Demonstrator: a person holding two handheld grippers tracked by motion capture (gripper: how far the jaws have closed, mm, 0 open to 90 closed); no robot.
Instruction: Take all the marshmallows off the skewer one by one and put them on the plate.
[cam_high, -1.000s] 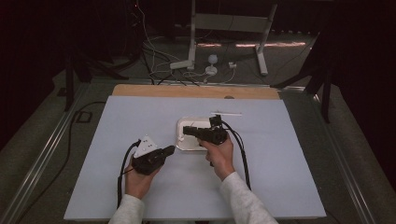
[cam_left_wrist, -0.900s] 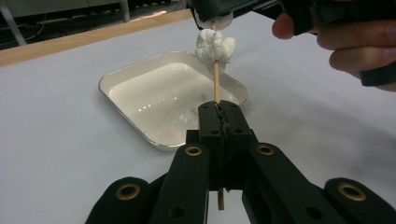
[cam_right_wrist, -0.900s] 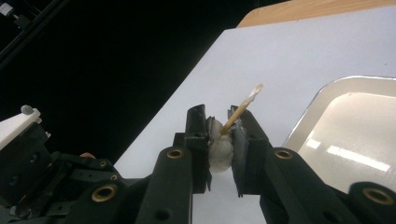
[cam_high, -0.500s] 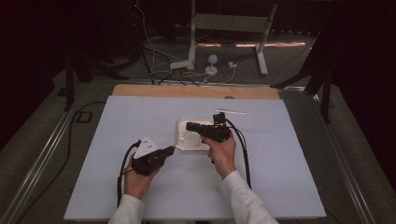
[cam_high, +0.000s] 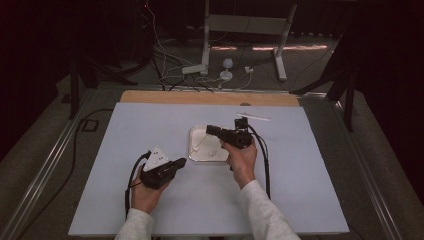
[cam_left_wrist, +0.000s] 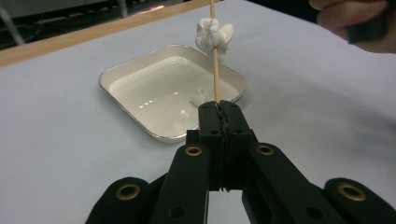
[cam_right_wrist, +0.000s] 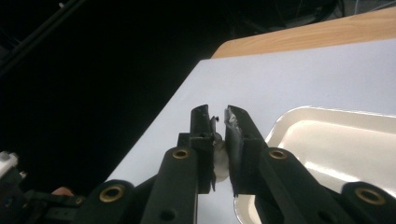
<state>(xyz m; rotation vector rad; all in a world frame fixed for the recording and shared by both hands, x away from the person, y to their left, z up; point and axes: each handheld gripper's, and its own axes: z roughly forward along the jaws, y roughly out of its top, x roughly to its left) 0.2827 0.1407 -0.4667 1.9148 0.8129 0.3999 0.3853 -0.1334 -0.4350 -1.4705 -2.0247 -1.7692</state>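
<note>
The left gripper (cam_left_wrist: 219, 109) clamps a thin wooden skewer (cam_left_wrist: 215, 60) with a white marshmallow (cam_left_wrist: 213, 33) threaded on it, above the white tray (cam_left_wrist: 122, 74). The right gripper (cam_right_wrist: 218, 114) pinches a white lump (cam_right_wrist: 219, 161) between its 2 jaws, over the tray's (cam_right_wrist: 299, 114) edge on the table (cam_high: 150, 125).

A dim lab or recording studio: a white-covered table (cam_high: 150, 125) (wooden board at its far edge), loose cables (cam_high: 175, 75) and metal stand legs (cam_high: 210, 50) on carpet.

The skewer (cam_left_wrist: 215, 70) top is cut off; white lump (cam_right_wrist: 219, 163) possibly marshmallow.
</note>
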